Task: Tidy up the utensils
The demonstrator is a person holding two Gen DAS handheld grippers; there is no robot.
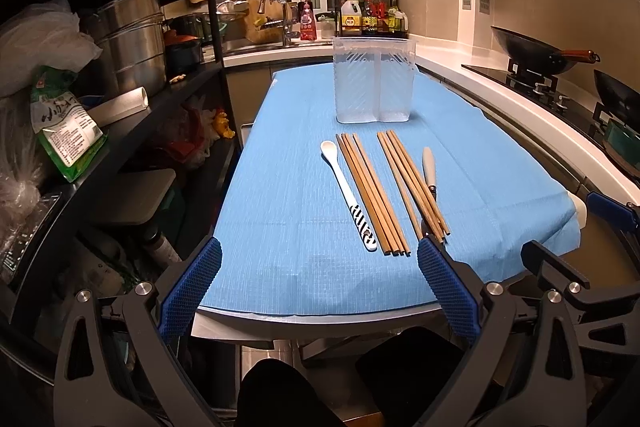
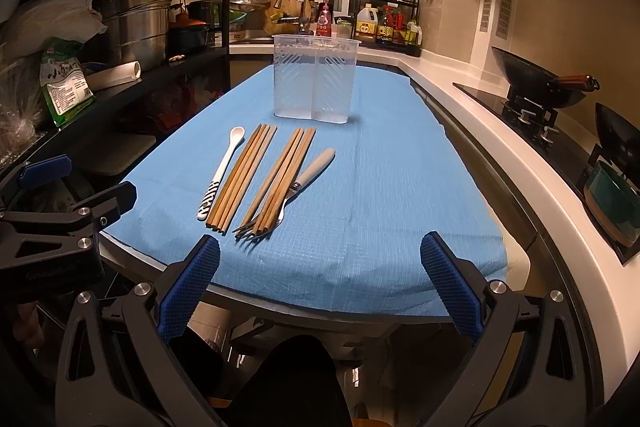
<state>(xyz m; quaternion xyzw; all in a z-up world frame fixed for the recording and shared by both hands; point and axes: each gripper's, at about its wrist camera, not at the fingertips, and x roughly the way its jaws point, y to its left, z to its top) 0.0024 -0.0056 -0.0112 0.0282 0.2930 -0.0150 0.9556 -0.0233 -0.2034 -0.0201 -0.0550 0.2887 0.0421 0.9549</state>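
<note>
A clear two-compartment plastic holder (image 1: 375, 81) (image 2: 315, 79) stands empty on the blue cloth. In front of it lie a white spoon with a striped handle (image 1: 347, 191) (image 2: 223, 171), two bundles of wooden chopsticks (image 1: 370, 191) (image 1: 412, 183) (image 2: 242, 177) (image 2: 282, 177), and a fork with a grey handle (image 1: 429, 173) (image 2: 304, 179). My left gripper (image 1: 320, 263) is open and empty at the near table edge. My right gripper (image 2: 320, 263) is open and empty at the same edge, right of the utensils. Each gripper shows at the side of the other's view.
The blue cloth (image 1: 288, 155) (image 2: 392, 167) covers a narrow table. A black shelf (image 1: 132, 115) with pots and bags stands on the left. A white counter (image 1: 516, 107) with a stove and woks (image 1: 540, 55) runs along the right. A sink and bottles stand at the back.
</note>
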